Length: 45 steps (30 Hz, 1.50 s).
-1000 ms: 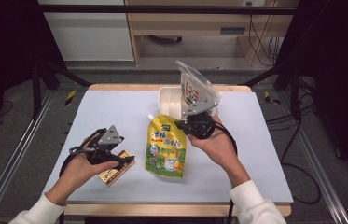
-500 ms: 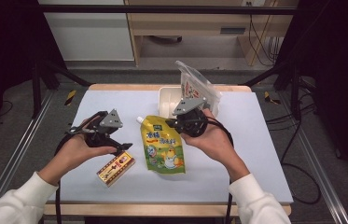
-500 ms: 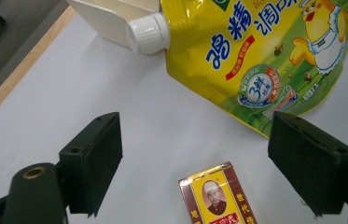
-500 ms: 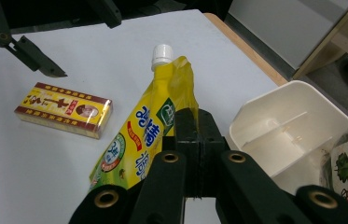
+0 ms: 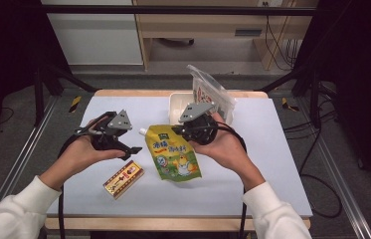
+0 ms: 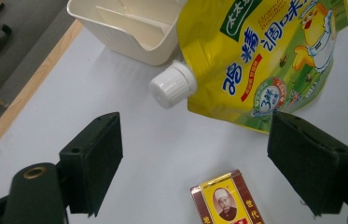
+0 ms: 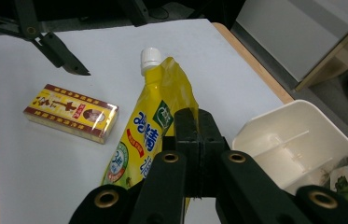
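A yellow spouted pouch point(image 5: 174, 155) with a white cap point(image 6: 173, 85) lies flat in the middle of the white table. My right gripper point(image 5: 183, 133) is shut on the pouch's upper edge point(image 7: 162, 116), its jaws pressed together point(image 7: 198, 140). My left gripper point(image 5: 128, 141) hovers to the left of the pouch, open, with nothing between its pads point(image 6: 94, 158). A small yellow-and-maroon box point(image 5: 123, 178) lies on the table below it, apart from both jaws point(image 6: 227, 203).
A cream divided container point(image 5: 182, 105) stands at the back of the table behind the pouch point(image 7: 293, 140). A clear snack bag point(image 5: 212, 93) leans in it. The table's wooden edge point(image 6: 27, 88) runs along the far side.
My left gripper has lifted off the small box and moved up and back, leaving the box on the table. The right gripper has shifted the pouch's top slightly left.
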{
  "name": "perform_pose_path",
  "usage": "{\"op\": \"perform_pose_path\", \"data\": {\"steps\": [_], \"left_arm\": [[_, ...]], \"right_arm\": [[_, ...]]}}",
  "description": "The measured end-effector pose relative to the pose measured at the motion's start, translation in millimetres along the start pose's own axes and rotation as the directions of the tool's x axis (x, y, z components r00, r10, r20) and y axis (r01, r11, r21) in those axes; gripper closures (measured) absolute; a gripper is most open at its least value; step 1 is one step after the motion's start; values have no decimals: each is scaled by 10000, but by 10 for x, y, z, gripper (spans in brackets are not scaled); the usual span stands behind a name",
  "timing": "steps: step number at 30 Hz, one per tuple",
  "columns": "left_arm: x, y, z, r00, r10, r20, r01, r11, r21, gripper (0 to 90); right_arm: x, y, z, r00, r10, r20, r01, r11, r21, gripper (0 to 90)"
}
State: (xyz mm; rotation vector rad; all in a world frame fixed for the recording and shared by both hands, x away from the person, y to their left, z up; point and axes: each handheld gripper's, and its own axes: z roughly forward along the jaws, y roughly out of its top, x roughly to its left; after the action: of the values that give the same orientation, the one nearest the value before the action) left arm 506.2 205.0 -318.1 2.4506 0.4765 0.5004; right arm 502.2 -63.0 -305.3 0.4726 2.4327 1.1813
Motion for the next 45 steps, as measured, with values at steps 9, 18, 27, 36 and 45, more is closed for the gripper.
{"op": "perform_pose_path", "data": {"steps": [9,18,27,36,45], "left_arm": [[2,4,3,9996,249,101,-251,9995,170,181],[36,-7,18,9996,254,117,-257,9994,232,182],[11,65,57,9952,861,475,-879,9954,382,196],[28,190,206,9808,1256,1495,-1375,9878,725,356],[87,229,244,9671,1173,2258,-1327,9897,543,680]], "right_arm": [[51,29,-24,9995,-281,-162,280,9996,-48,900],[53,80,-21,9985,-479,-253,476,9988,-106,900],[118,109,-40,9952,-806,-562,795,9966,-220,900],[159,108,-62,9906,-1084,-835,1054,9936,-396,900],[157,56,-122,9911,-1023,-852,992,9943,-402,900]]}}
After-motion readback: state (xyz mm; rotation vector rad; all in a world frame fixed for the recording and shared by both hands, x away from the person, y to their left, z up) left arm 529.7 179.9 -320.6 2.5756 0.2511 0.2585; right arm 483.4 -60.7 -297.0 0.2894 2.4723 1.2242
